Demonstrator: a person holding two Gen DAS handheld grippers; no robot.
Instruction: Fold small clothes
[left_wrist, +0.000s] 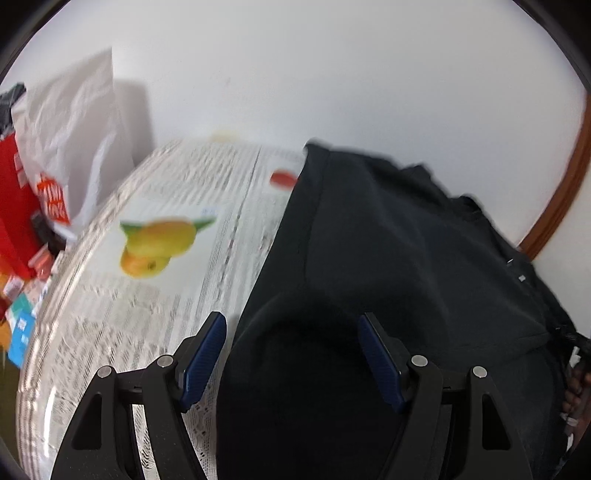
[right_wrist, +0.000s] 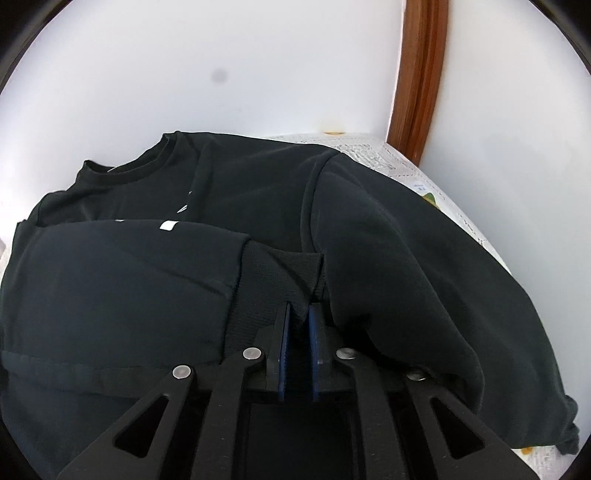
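On the bench (left_wrist: 155, 177), which is covered with printed newspaper, a black sweatshirt (right_wrist: 229, 192) lies spread out, its neckline toward the far wall and one sleeve already folded across the chest. The right claw (right_wrist: 299, 314) is nearly closed, its blue pads pinching a thin ridge of the ribbed cuff (right_wrist: 280, 266) where that sleeve ends. The left claw (left_wrist: 291, 321) stands wide open over the garment's near edge, cloth below and between its fingers but nothing gripped.

The main risk, as I judge it, is the thinness of the right hold. Only a small fold of cuff sits between the pads, near their tips, so any pull across the body could let it slip and drop the sleeve crooked. The ribbing is stretchy, too: it may lengthen before the sleeve follows, then spring back out of line.

A second risk is pinching more than one layer. If body fabric beneath is caught with the cuff, lifting would drag the whole sweatshirt and undo the fold.

With the left claw holding nothing, the garment is not anchored; a sideways tug could slide it over the slick newspaper, or ruck the paper itself, toward the bags (left_wrist: 70, 147) and boxes at the bench's far-left end.
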